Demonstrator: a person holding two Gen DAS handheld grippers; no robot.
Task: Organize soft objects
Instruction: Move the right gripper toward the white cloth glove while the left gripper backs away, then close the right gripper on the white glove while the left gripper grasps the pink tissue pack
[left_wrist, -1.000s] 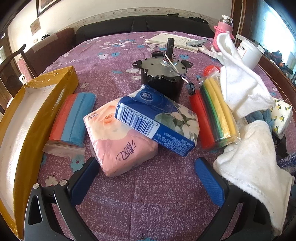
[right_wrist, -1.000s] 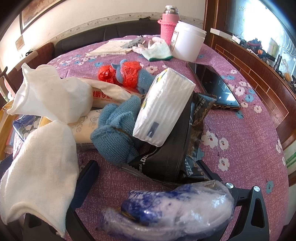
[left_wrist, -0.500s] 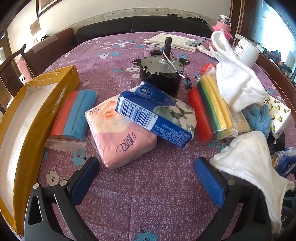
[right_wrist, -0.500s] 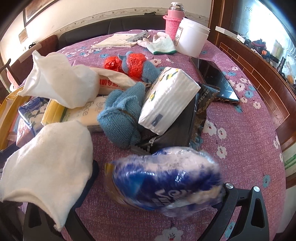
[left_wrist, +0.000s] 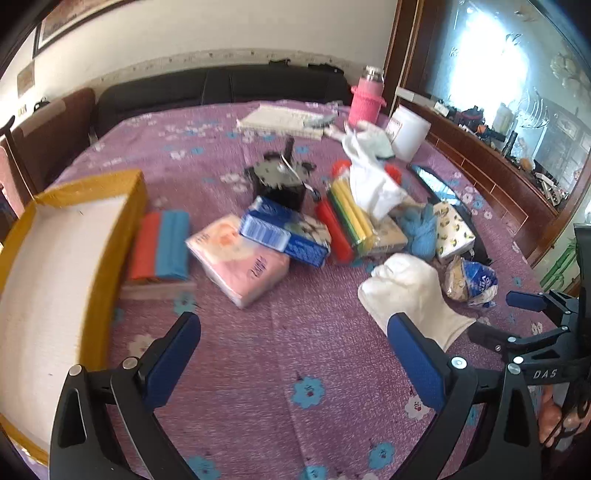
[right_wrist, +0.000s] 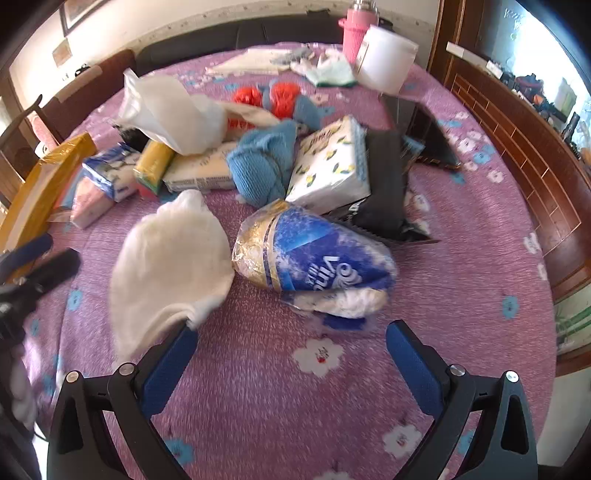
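My right gripper (right_wrist: 291, 365) is open and holds nothing. Just ahead of it a blue and white wrapped roll pack (right_wrist: 314, 258) lies on the purple tablecloth. A white cloth (right_wrist: 170, 258) lies to its left, its near corner touching my left fingertip (right_wrist: 177, 347). My left gripper (left_wrist: 293, 354) is open over bare tablecloth. Beyond it lie a pink tissue pack (left_wrist: 240, 258), a blue tissue pack (left_wrist: 284, 232) resting on the pink one, a red and blue cloth pack (left_wrist: 162, 243) and the white cloth (left_wrist: 410, 291). A yellow box (left_wrist: 92, 181) stands open at the left.
A blue knitted piece (right_wrist: 262, 166), a lemon-print tissue pack (right_wrist: 328, 162) and a black bag (right_wrist: 384, 177) crowd the middle. A black motor (left_wrist: 280, 181), a coloured sponge pack (left_wrist: 347, 218), a white tub (left_wrist: 408, 133) and a pink flask (left_wrist: 365, 99) stand farther back.
The right gripper has let go of the blue roll pack, which now lies on the table. The white cloth has slid off its finger. Both grippers have drawn back from the pile.
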